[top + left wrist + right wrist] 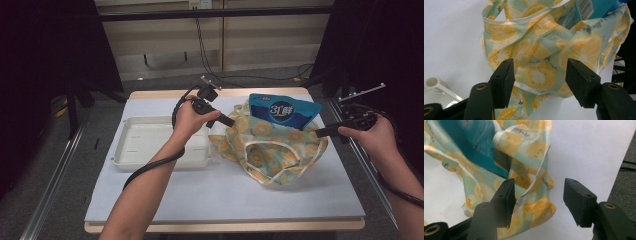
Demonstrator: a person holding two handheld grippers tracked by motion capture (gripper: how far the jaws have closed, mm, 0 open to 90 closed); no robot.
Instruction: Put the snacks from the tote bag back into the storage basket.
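Observation:
A cloth bag [270,147] printed with orange slices lies crumpled on the white table cover, with a blue snack packet [282,111] standing out of its mouth. My left gripper [229,121] hovers at the bag's left edge, jaws open, nothing between them; in the left gripper view the bag [541,57] lies below the open gripper [540,82]. My right gripper [320,132] is at the bag's right edge, also open and empty. The right gripper view has the bag [524,170] and the blue packet [474,147] beyond the open gripper [539,202].
A shallow white tray [135,150] sits on the table to the left of the bag, under my left forearm. The table's right edge [350,165] runs close to my right hand. Cables hang behind the table.

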